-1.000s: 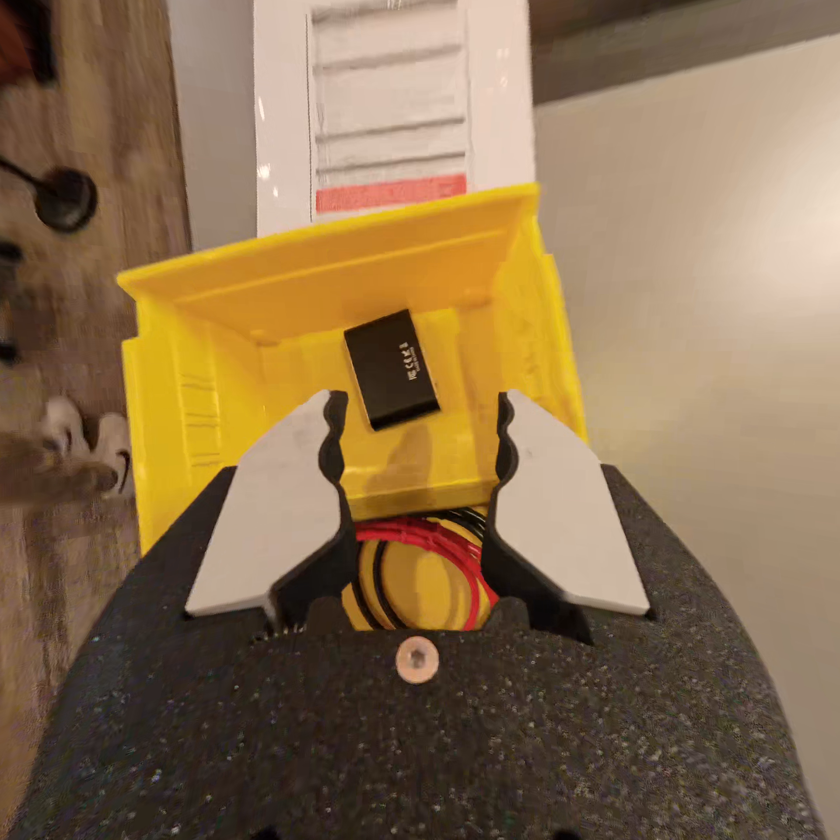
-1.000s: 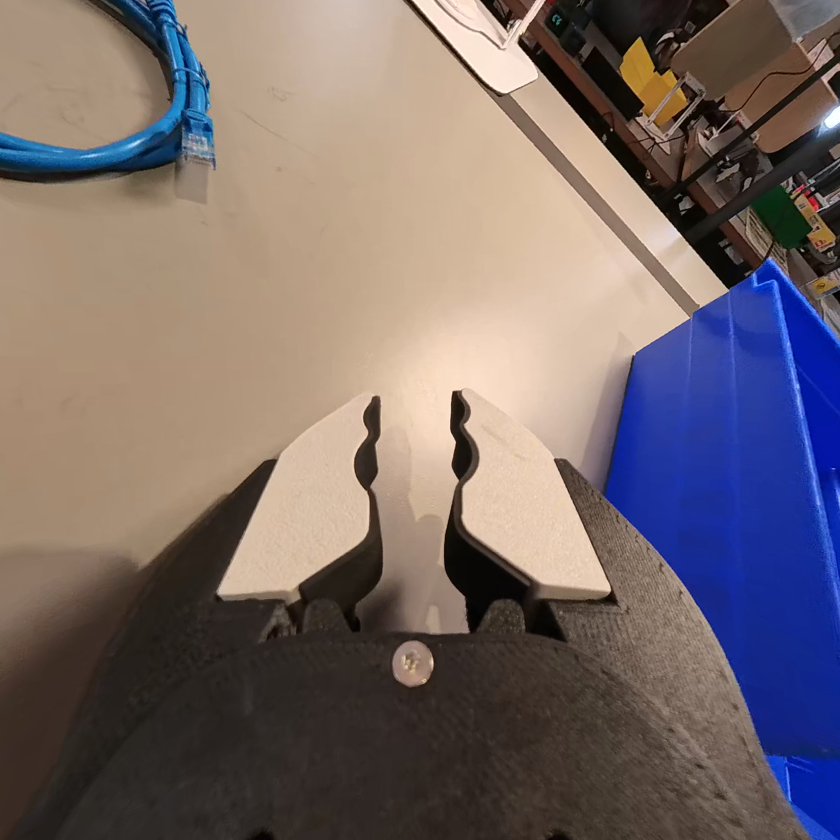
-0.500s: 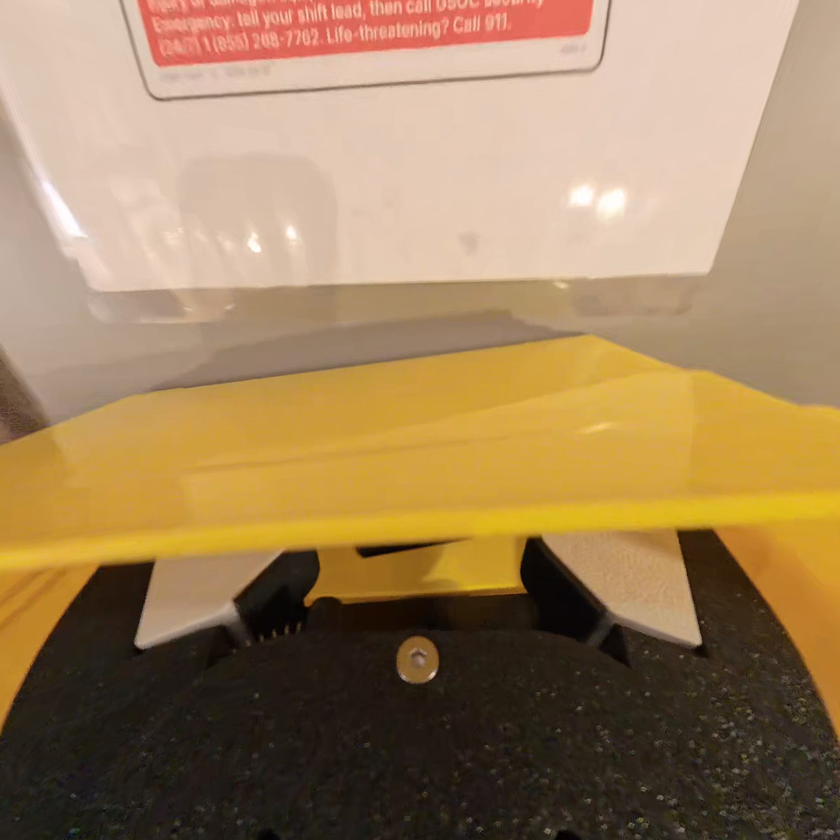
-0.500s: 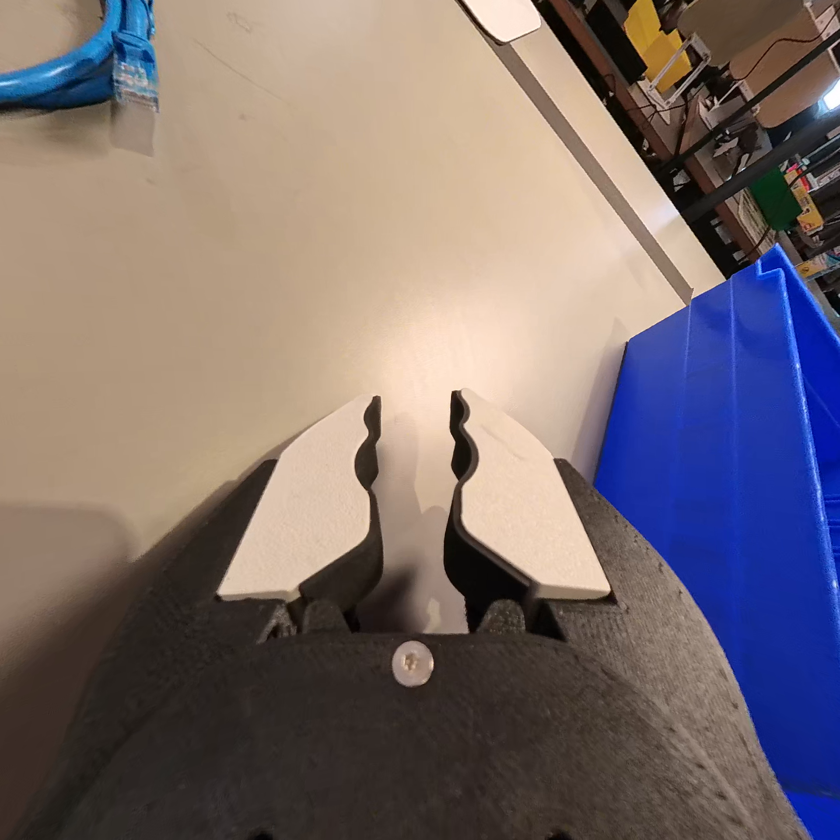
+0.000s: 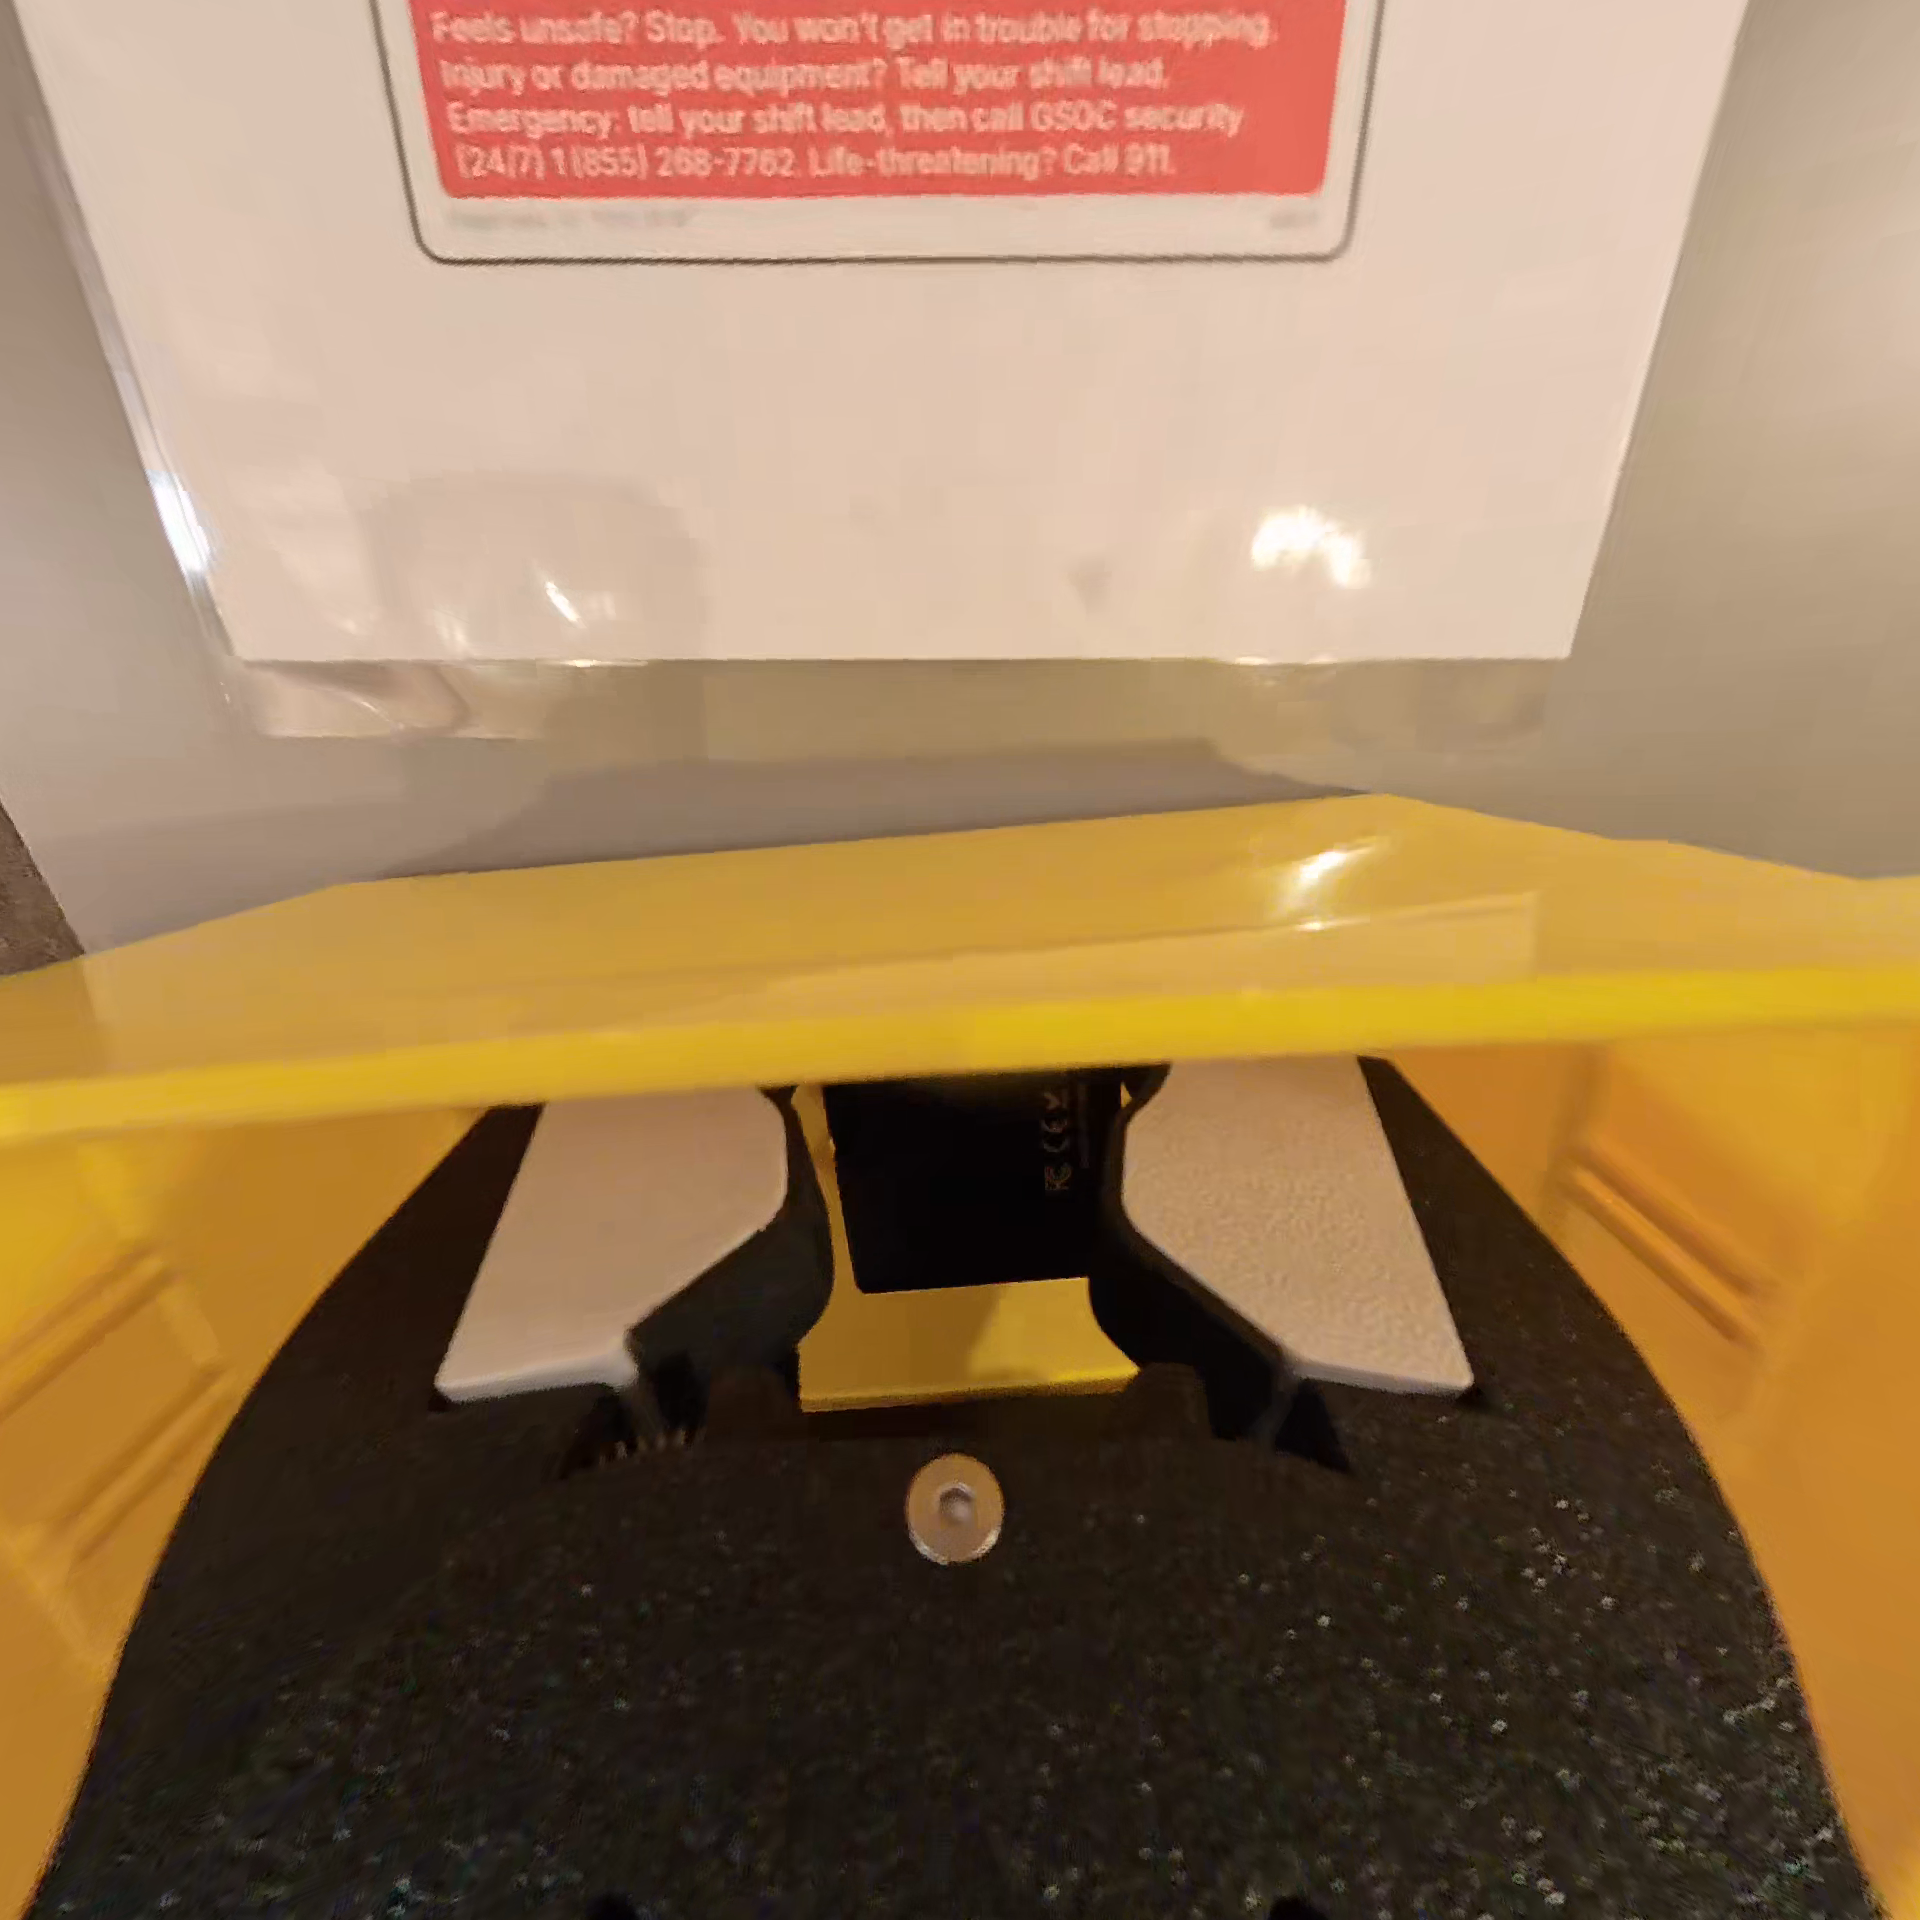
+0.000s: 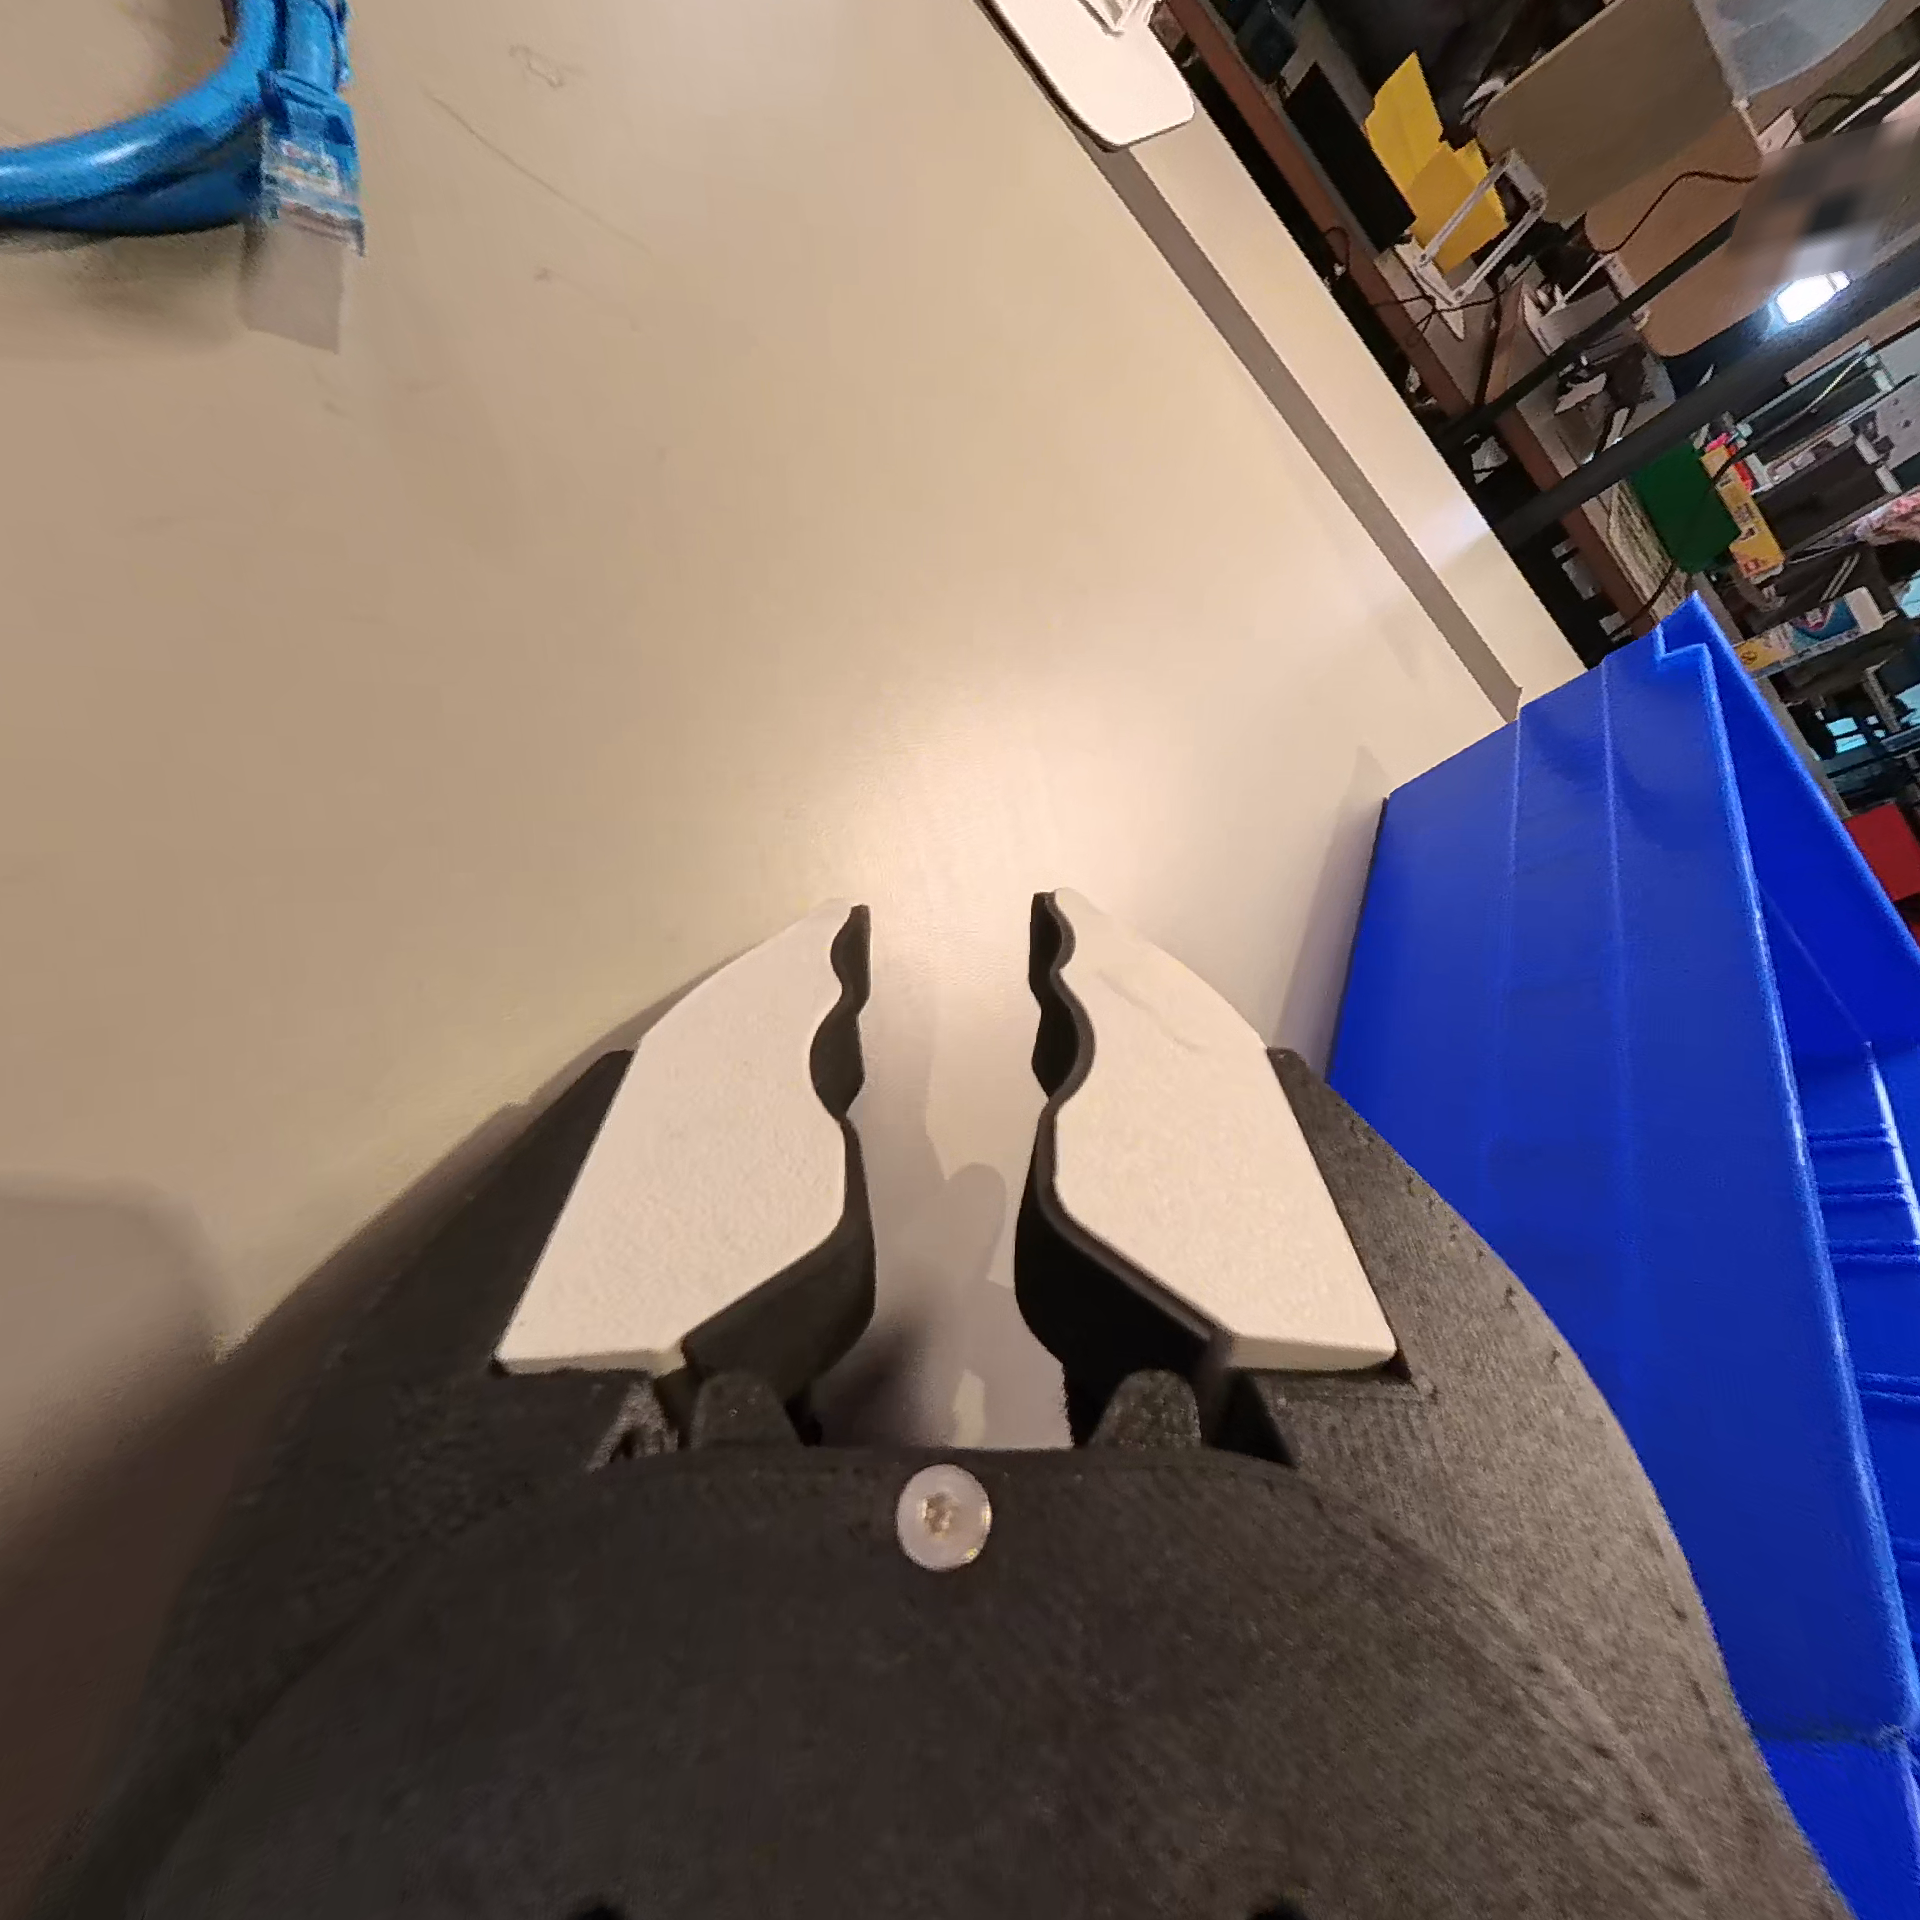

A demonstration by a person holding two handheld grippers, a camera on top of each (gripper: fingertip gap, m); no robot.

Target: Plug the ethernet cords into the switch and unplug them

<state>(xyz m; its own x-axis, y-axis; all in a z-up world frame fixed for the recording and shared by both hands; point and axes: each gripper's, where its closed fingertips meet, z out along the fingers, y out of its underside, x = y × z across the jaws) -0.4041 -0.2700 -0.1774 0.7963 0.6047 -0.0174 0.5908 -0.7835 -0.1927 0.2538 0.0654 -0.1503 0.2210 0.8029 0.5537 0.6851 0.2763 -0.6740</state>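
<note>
In the left wrist view my left gripper (image 5: 961, 1101) reaches into a yellow bin (image 5: 312, 997). Its fingers sit against both sides of the black switch (image 5: 951, 1195), which is held just above the bin floor. The bin's rim hides the fingertips and the far end of the switch. In the right wrist view my right gripper (image 6: 951, 909) is open and empty, low over the beige table (image 6: 727, 520). A blue ethernet cord (image 6: 135, 171) lies at the far left, its clear plug (image 6: 307, 177) pointing toward me.
A white laminated sign with a red band (image 5: 883, 436) stands right behind the yellow bin. A blue bin (image 6: 1610, 1143) stands close on the right of my right gripper. The table edge (image 6: 1351, 488) runs behind it, with shelving beyond. Spacing between my two grippers at the tips: around 75 cm.
My left gripper dropped into the yellow bin, closed around the switch and has drawn back a little. My right gripper barely moved; the blue cord's plug shifted slightly in its view.
</note>
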